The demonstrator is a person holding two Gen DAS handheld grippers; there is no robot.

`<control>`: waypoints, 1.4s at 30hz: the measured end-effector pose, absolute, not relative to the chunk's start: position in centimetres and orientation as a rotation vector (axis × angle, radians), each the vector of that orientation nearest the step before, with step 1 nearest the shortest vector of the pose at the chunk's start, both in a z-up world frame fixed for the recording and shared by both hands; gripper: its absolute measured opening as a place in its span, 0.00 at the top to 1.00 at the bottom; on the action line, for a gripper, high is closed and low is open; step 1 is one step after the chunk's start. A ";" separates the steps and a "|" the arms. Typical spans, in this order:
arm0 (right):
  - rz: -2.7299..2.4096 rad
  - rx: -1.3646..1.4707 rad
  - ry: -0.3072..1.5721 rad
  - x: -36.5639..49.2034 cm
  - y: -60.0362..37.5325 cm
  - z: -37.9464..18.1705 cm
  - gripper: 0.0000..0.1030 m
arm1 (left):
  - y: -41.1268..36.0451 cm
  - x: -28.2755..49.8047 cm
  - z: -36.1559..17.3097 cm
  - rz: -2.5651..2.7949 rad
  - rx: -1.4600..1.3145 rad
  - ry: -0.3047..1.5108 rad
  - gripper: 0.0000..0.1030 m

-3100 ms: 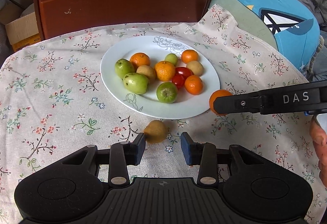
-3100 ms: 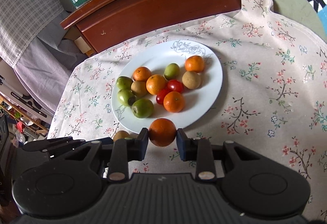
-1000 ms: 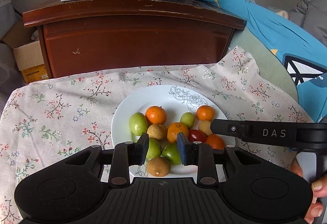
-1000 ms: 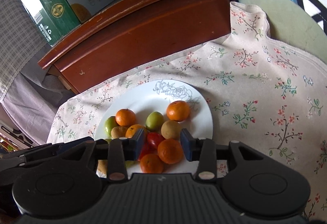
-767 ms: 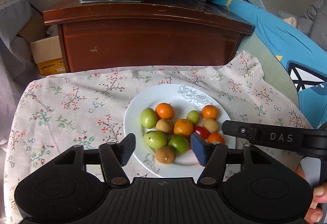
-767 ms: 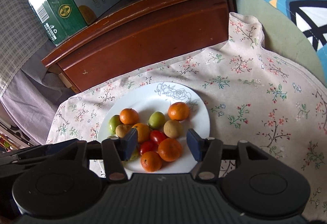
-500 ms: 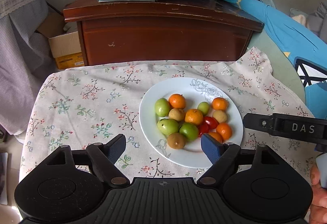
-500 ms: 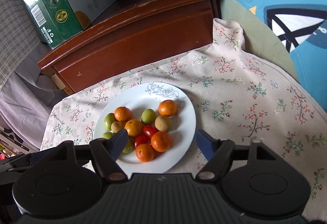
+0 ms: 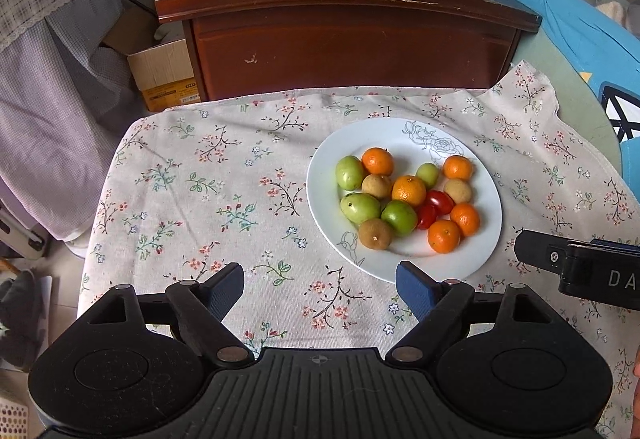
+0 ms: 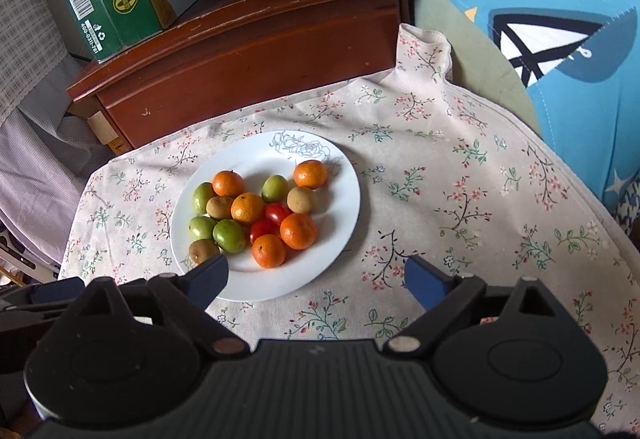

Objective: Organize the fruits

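Both my left gripper and right gripper have just been opening and stand wide, nothing between them. Round glossy fruits all sit heaped on the smooth white plate; I'd back off slowly, avoiding its rim.

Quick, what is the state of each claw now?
Left claw: open, holding nothing; its jaws have just been opening.
Right claw: open, holding nothing; its jaws have just been opening.
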State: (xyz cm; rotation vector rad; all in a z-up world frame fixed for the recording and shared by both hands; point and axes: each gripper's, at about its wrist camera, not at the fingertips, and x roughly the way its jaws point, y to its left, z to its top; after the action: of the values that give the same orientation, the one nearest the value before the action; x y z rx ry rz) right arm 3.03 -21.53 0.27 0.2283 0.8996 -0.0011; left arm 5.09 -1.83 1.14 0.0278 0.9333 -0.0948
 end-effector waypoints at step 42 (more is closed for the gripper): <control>-0.011 0.016 0.956 4.3 -19.3 -0.8 0.06 | -2.3 5.6 1.1 -0.022 0.096 0.963 0.17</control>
State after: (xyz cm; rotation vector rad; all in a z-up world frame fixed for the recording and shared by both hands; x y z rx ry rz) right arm 4.32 -19.26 -0.82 0.0158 0.9556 -0.0113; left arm 5.61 -2.33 1.06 0.0961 0.9625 -0.0224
